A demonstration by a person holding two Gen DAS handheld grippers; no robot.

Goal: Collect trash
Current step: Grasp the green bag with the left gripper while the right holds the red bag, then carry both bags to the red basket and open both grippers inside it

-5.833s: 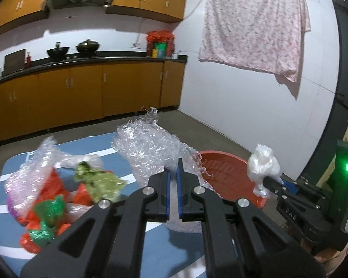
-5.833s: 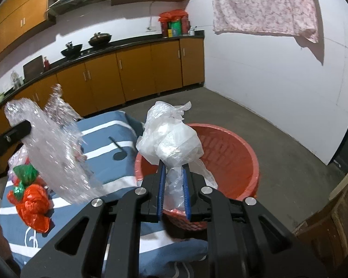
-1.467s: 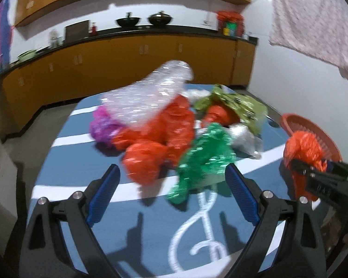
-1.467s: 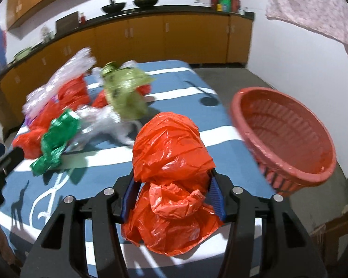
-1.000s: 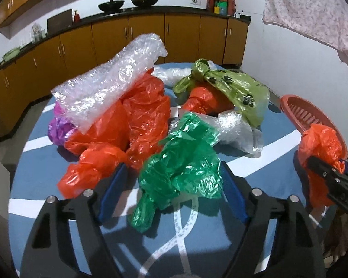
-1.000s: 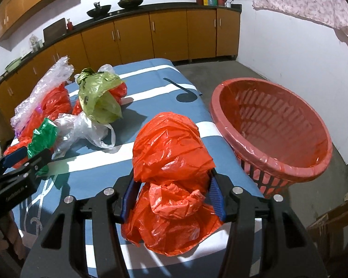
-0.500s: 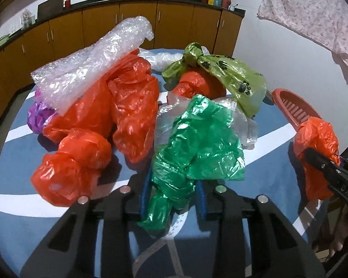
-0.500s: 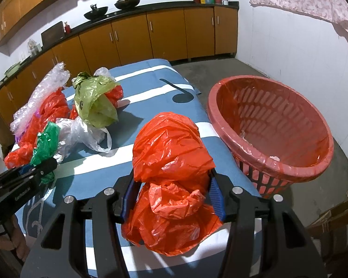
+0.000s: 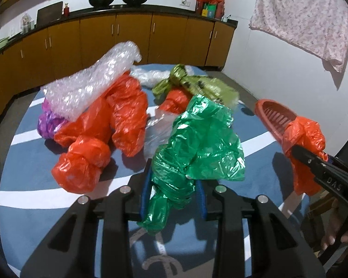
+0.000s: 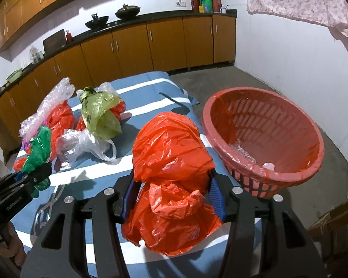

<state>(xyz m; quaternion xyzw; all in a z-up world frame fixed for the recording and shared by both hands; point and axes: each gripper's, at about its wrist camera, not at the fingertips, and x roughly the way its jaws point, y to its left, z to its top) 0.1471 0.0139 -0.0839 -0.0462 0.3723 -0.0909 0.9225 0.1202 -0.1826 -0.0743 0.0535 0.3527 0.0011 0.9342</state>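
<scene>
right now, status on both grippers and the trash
Left gripper shut on green plastic bag. Right gripper shut on orange plastic bag, beside red basket. More bags and bubble wrap left on table. Path clear.

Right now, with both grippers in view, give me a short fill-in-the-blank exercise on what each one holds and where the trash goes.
1. The left gripper is shut on a crumpled bag whose colour is ____.
2. The right gripper is shut on a bag whose colour is ____.
3. The red basket stands off the edge of the striped cloth, on the ____.
4. The olive bag lies on the ____.

Missing words: green; orange; floor; cloth
</scene>
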